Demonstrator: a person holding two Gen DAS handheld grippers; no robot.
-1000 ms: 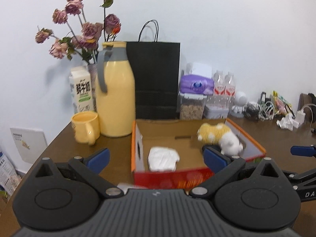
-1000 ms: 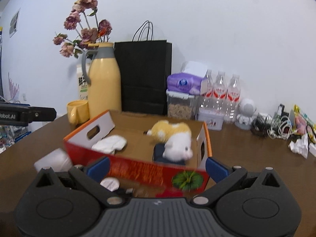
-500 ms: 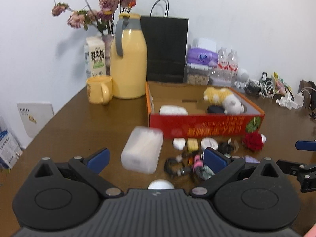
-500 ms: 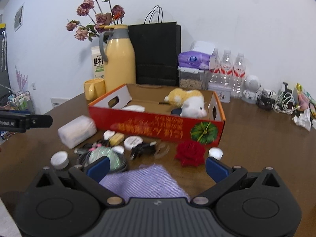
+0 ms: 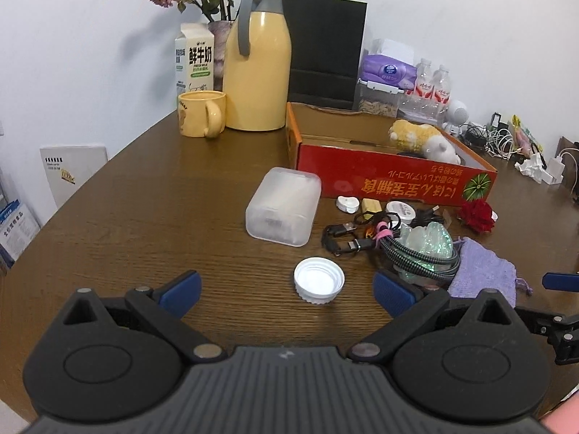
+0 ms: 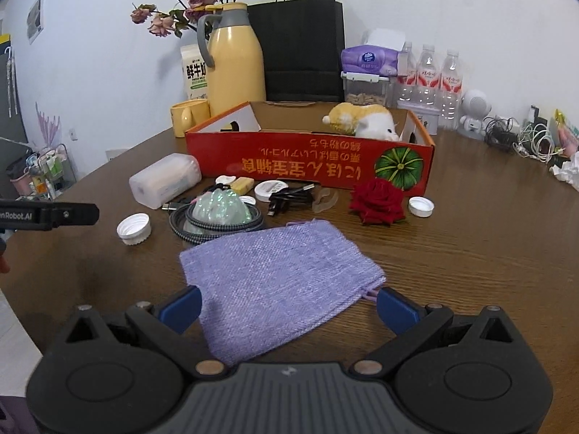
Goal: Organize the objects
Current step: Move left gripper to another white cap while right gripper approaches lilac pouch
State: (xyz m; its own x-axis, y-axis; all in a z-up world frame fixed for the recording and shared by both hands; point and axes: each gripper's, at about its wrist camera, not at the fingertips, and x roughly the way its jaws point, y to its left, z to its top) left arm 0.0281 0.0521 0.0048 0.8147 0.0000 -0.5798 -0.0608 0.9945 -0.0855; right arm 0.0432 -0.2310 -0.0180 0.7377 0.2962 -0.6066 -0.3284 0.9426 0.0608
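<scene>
While both tools hang above the brown table (image 5: 152,202), the left hand-held gripper (image 5: 286,289) has its blue pads spread wide and empty, with a white bottle cap (image 5: 318,284) lying on the wood between them. The right hand-held gripper (image 6: 289,305) is likewise spread apart, its pads flanking the near edge of a purple knitted pouch (image 6: 278,282) without clamping it. The landmark is the red cardboard box (image 6: 311,166), which holds a yellow-and-white plush toy (image 6: 362,121). In front of the box lie a frosted plastic case (image 6: 164,179), a coiled braided cable (image 6: 217,222) around a crumpled iridescent wrapper (image 6: 220,208), a black charging cable (image 6: 289,195), a small yellow block (image 6: 242,184), a white round tin (image 6: 269,190), a red fabric rose (image 6: 378,200) and a second white cap (image 6: 421,206). Behind the box stand a yellow thermos jug (image 5: 258,61), a yellow mug (image 5: 201,114), a milk carton (image 5: 195,59) and a black paper bag (image 5: 324,43).
</scene>
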